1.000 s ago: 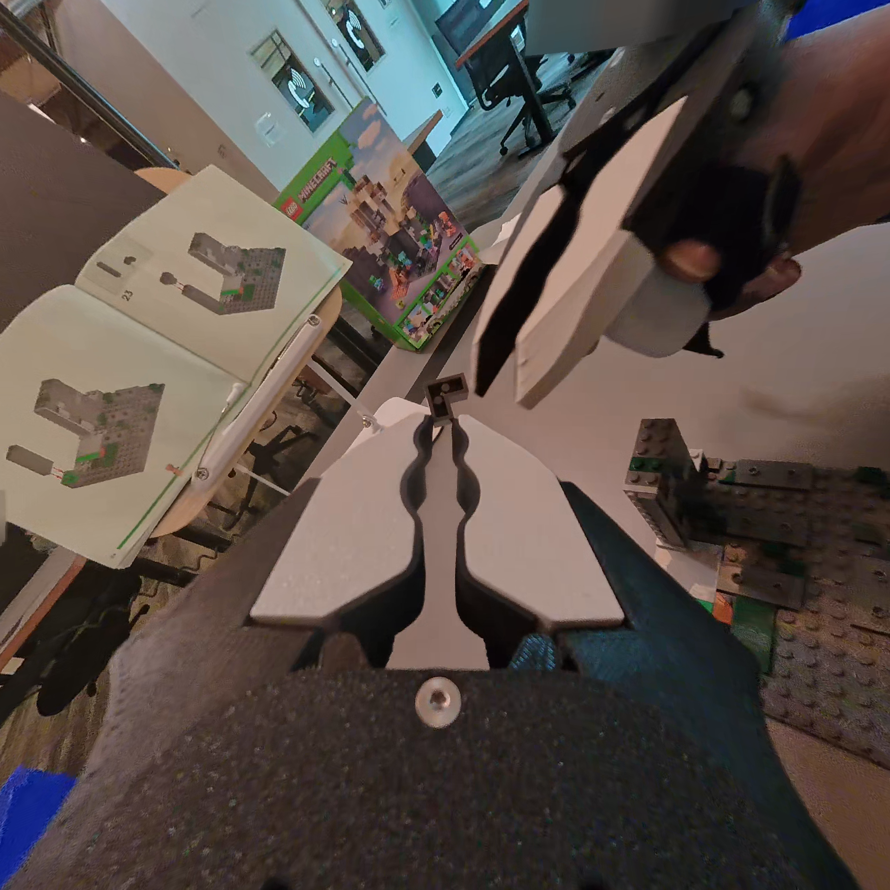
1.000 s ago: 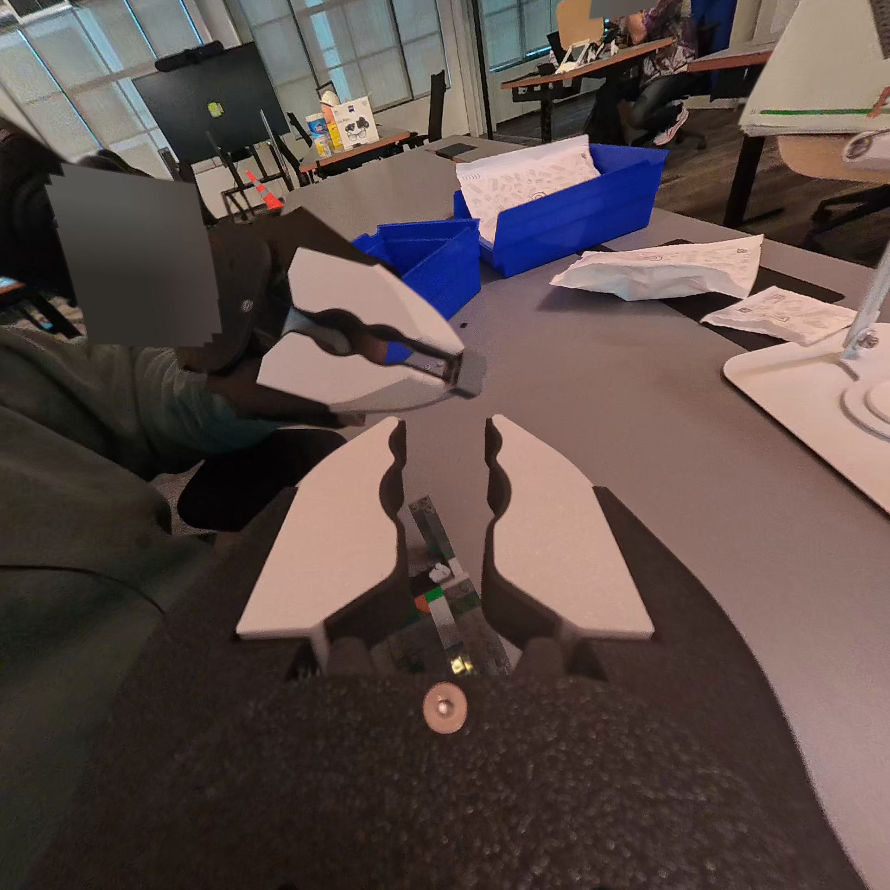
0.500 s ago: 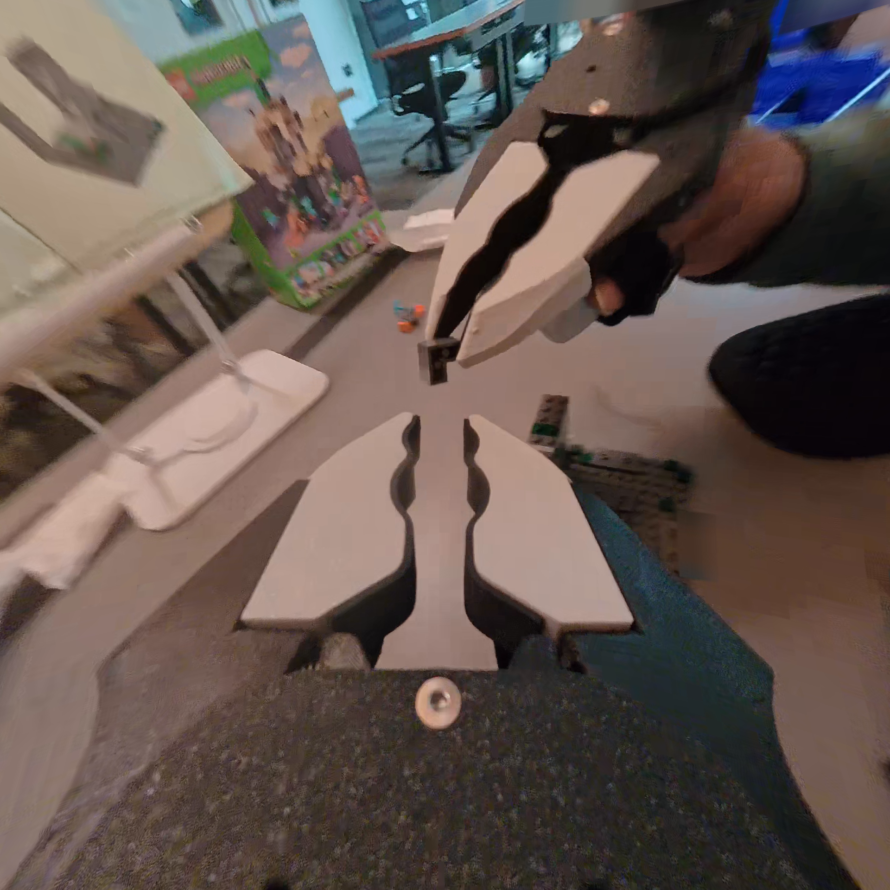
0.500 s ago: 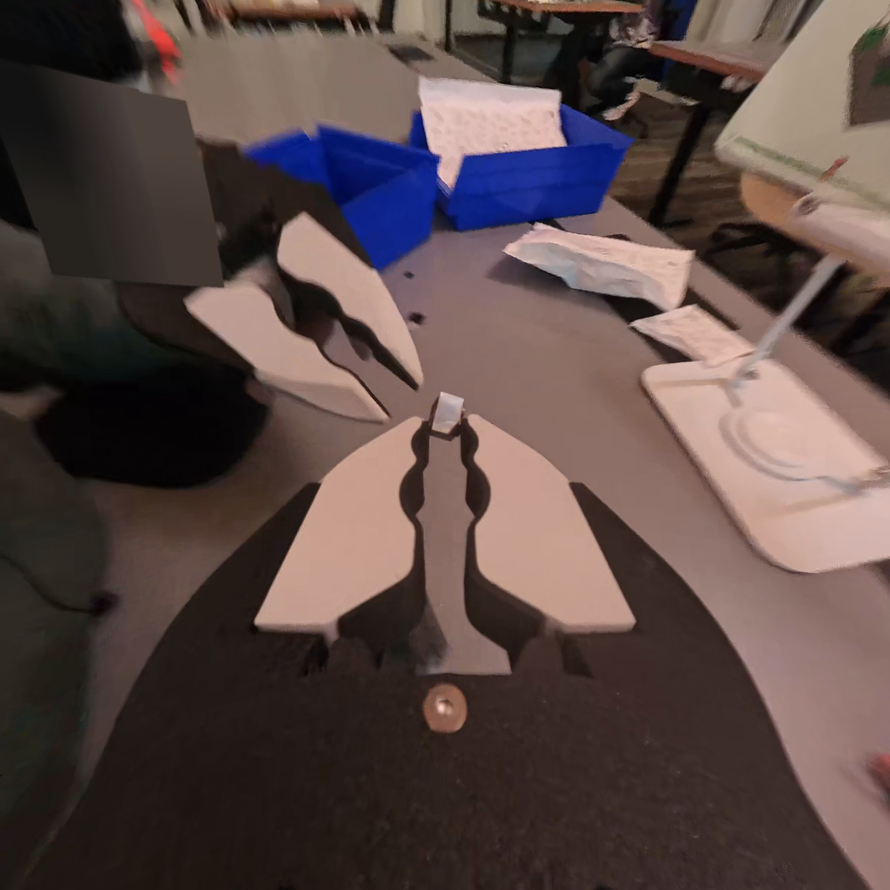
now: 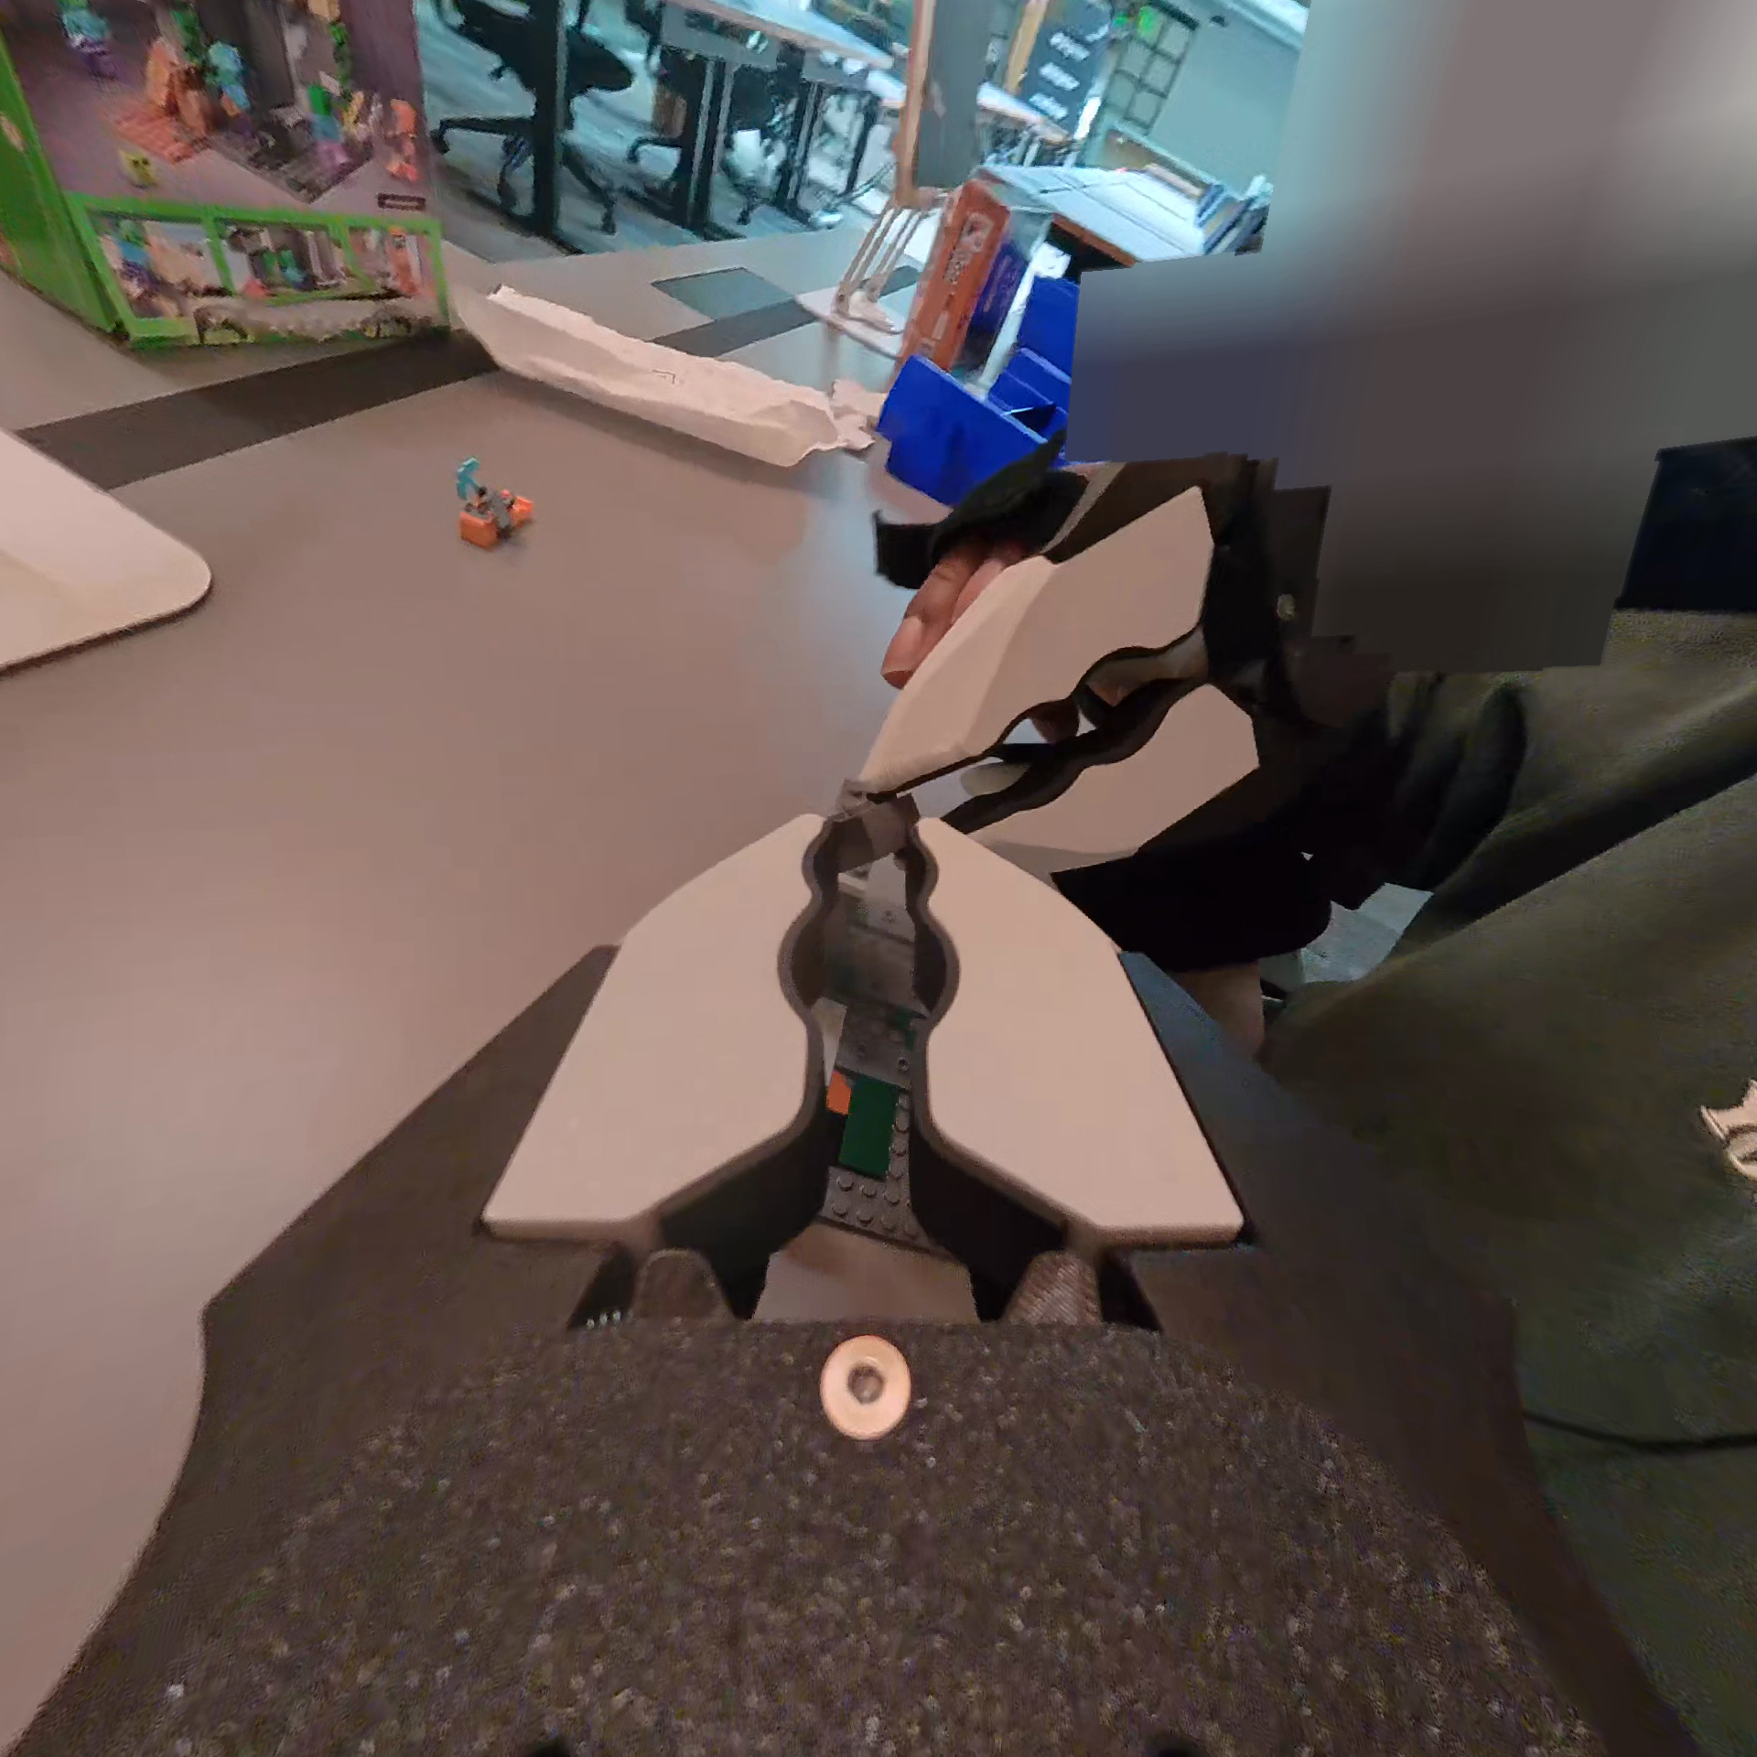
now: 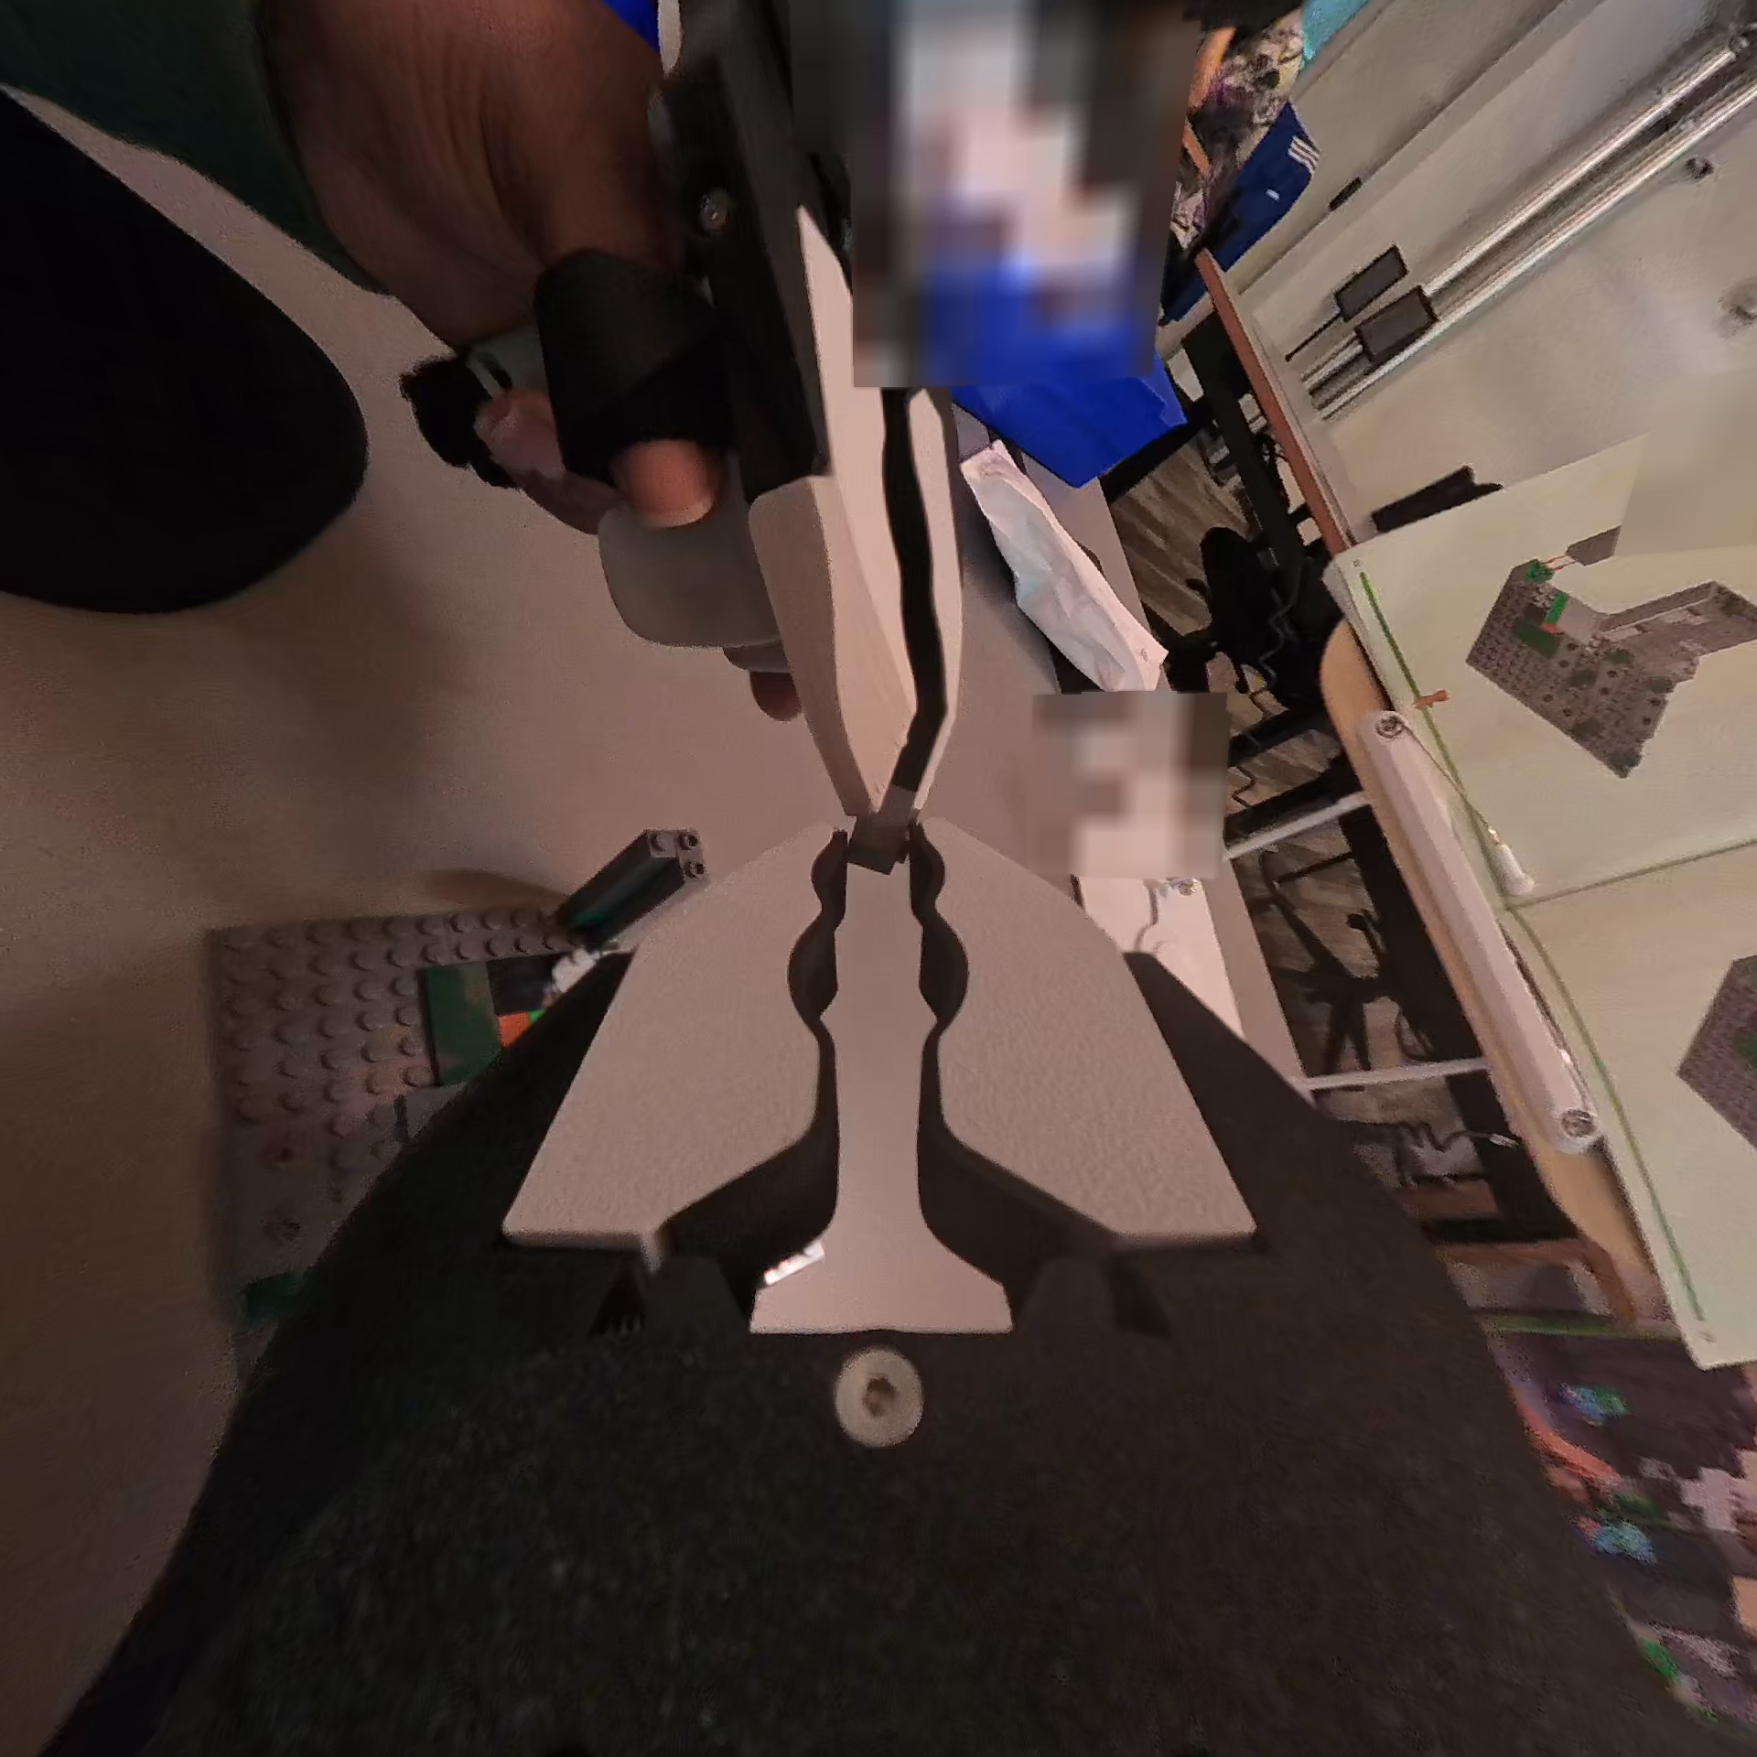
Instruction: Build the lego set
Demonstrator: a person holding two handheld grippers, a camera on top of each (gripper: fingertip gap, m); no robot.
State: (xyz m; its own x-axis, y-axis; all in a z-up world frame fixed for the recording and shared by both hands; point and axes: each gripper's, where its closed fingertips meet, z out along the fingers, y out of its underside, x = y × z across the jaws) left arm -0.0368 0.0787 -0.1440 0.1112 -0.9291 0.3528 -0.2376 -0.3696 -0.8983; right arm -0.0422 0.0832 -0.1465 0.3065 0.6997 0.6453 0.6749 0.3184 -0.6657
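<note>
Grey tabletop (image 5: 380, 761) in the left wrist view carries a set box (image 5: 219, 162), paper bag (image 5: 666, 380) and blue bins (image 5: 960, 428); the left gripper (image 5: 870, 837) pinches a small grey brick (image 5: 870, 822). Right wrist view: the right gripper (image 6: 877, 841) clenches that same brick over the studded baseplate (image 6: 323, 1027), beside an instruction booklet (image 6: 1569, 761).

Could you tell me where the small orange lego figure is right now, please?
In the left wrist view, the small orange lego figure stands alone on the grey table, upper left, between the green set box and the white paper bag.
</note>
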